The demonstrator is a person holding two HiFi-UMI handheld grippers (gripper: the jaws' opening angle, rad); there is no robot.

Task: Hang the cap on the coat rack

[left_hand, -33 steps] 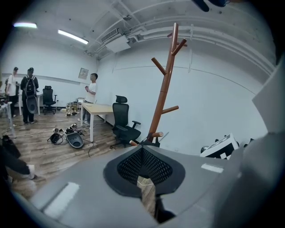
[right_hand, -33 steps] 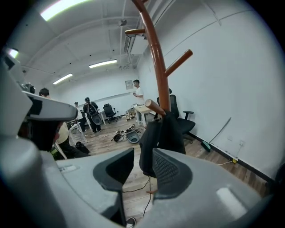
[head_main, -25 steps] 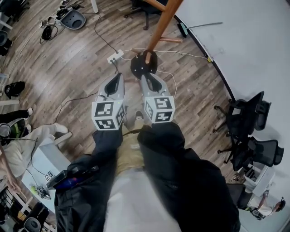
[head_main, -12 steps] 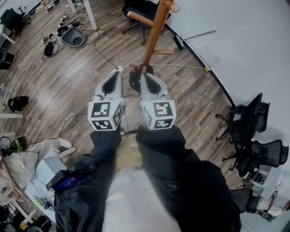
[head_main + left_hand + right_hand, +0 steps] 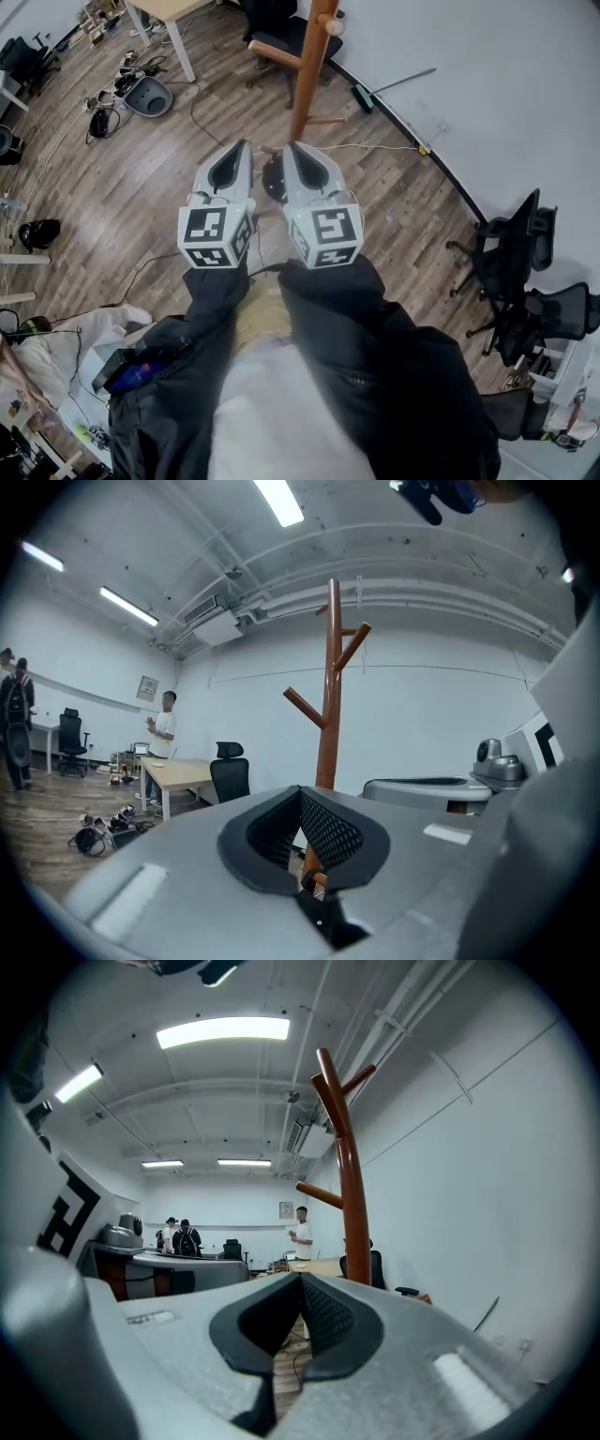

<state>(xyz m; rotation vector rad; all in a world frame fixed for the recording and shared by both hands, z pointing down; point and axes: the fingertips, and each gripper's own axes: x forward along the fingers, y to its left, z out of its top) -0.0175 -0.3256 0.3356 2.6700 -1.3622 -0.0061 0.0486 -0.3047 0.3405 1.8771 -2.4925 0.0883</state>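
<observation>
The brown wooden coat rack (image 5: 305,80) stands just ahead of me on its dark round base (image 5: 271,180), near the white wall. Its pole and angled pegs rise in the left gripper view (image 5: 332,696) and the right gripper view (image 5: 347,1185). My left gripper (image 5: 243,143) and right gripper (image 5: 289,145) are held side by side and point at the rack, short of it. Both are shut with nothing between their black pads (image 5: 323,832) (image 5: 323,1321). No cap shows in any view.
A light desk (image 5: 169,9) and a black office chair (image 5: 277,37) stand behind the rack. More black chairs (image 5: 511,253) crowd the right wall. Cables and gear (image 5: 141,94) lie on the wooden floor at left. People stand far off (image 5: 164,733) (image 5: 300,1232).
Both grippers have risen and moved closer to the rack. The head view has tilted up, so more of the pole, the desk and the chair shows.
</observation>
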